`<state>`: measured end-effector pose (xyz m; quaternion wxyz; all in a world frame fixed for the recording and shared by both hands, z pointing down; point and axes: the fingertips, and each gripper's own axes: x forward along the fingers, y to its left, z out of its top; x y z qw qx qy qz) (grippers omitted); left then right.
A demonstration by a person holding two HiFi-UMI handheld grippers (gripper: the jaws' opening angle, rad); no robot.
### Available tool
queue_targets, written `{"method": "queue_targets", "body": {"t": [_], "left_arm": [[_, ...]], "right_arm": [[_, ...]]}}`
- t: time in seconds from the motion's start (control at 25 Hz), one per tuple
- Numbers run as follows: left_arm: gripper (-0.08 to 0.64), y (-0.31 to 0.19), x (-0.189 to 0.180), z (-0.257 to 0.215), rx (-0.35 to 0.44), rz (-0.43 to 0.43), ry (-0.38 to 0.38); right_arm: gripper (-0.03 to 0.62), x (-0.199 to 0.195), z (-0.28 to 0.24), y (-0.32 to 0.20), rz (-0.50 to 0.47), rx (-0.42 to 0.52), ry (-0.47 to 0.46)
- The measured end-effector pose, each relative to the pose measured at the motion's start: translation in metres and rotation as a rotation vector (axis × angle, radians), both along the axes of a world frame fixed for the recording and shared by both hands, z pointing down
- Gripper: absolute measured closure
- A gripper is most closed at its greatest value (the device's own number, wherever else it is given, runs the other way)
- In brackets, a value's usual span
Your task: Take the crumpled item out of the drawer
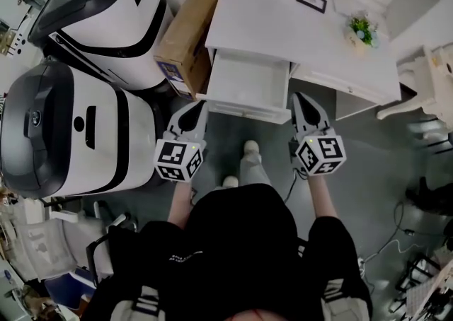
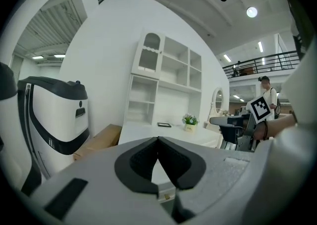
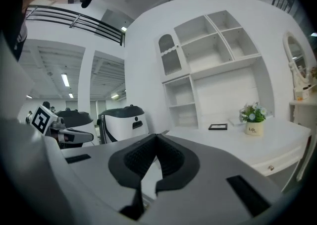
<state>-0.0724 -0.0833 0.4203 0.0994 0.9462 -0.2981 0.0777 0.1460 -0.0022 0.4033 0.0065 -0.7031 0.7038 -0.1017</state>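
Observation:
The white desk's drawer point(image 1: 248, 80) stands pulled out in the head view. Its inside shows plain white, and I see no crumpled item in it. My left gripper point(image 1: 201, 105) hangs just in front of the drawer's left front corner, jaws shut and empty. My right gripper point(image 1: 300, 97) sits at the drawer's right front corner, also shut on nothing. In the left gripper view the left gripper point(image 2: 158, 139) has its tips meeting before the desk front. In the right gripper view the right gripper point(image 3: 156, 135) is closed the same way.
Two large white-and-black machines point(image 1: 78, 129) point(image 1: 106, 8) stand at the left, with a cardboard box point(image 1: 185, 33) beside the desk. The desk top point(image 1: 269, 22) bears a small picture frame point(image 1: 311, 0) and a flower pot point(image 1: 361, 30). A white chair point(image 1: 425, 79) stands at the right.

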Motion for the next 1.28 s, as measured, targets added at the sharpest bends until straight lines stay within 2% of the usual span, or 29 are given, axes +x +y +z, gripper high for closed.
{"method": "queue_targets", "body": {"t": [0.2, 0.48, 0.64, 0.84, 1.04, 1.28], "left_arm": [[0.562, -0.038, 0.037, 0.018, -0.052, -0.030, -0.009], [0.562, -0.072, 0.082, 0.051, -0.135, -0.047, -0.061], [0.563, -0.082, 0.094, 0.077, -0.207, -0.070, -0.067], [0.562, -0.092, 0.105, 0.107, -0.283, -0.065, -0.111], [0.561, -0.099, 0.113, 0.135, -0.364, -0.043, -0.150], [0.562, -0.110, 0.122, 0.161, -0.436, -0.010, -0.186]], "right_arm": [[0.600, 0.025, 0.018, -0.050, -0.071, -0.043, -0.006], [0.600, 0.046, 0.051, -0.099, -0.192, -0.129, -0.035], [0.600, 0.045, 0.074, -0.119, -0.269, -0.185, -0.055], [0.600, 0.040, 0.107, -0.142, -0.327, -0.259, -0.075], [0.600, 0.025, 0.153, -0.156, -0.421, -0.385, -0.101], [0.600, 0.015, 0.207, -0.172, -0.491, -0.528, -0.122]]}}
